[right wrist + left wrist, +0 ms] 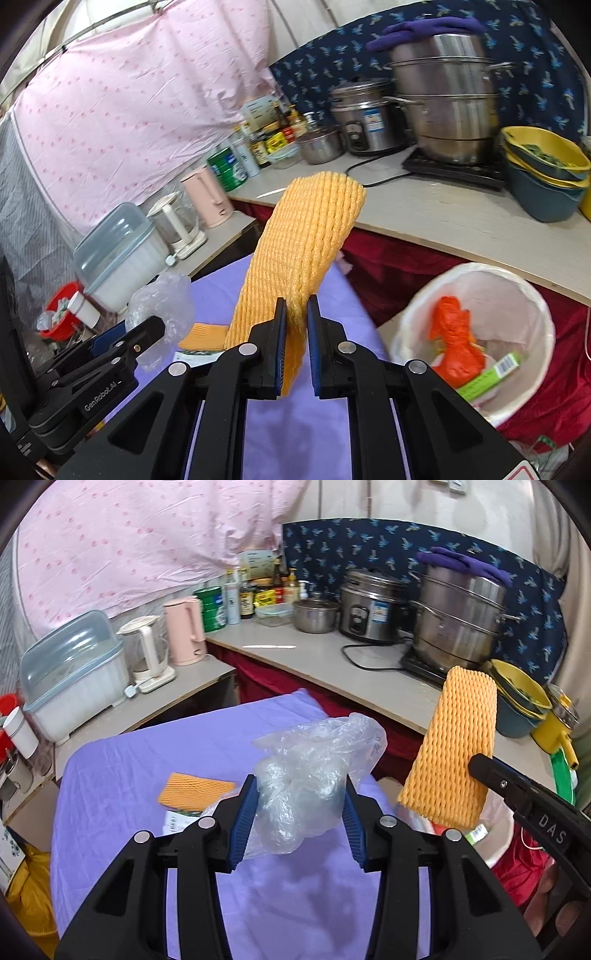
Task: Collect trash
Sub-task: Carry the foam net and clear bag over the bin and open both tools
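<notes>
My left gripper (300, 786) is shut on a crumpled clear plastic bag (314, 760), held up over the purple-covered table (129, 768). To its right, my right gripper (296, 310) is shut on an orange foam net sleeve (306, 236) that stands up from the pads. In the left wrist view that sleeve (454, 746) hangs beyond the table's right edge. A white-lined trash bin (535, 295) stands low to the right of the table, with an orange bag (454, 332) and a green box inside. A second orange foam net (195, 790) and a small printed wrapper (177, 818) lie on the table.
A grey counter (443, 218) runs behind the table and bin, with a tall steel steamer pot (458, 624), a rice cooker (373, 605), kettles, bottles and stacked yellow and blue basins (546, 173). A lidded dish box (74, 672) sits on the left. A person's fingers show at the lower right.
</notes>
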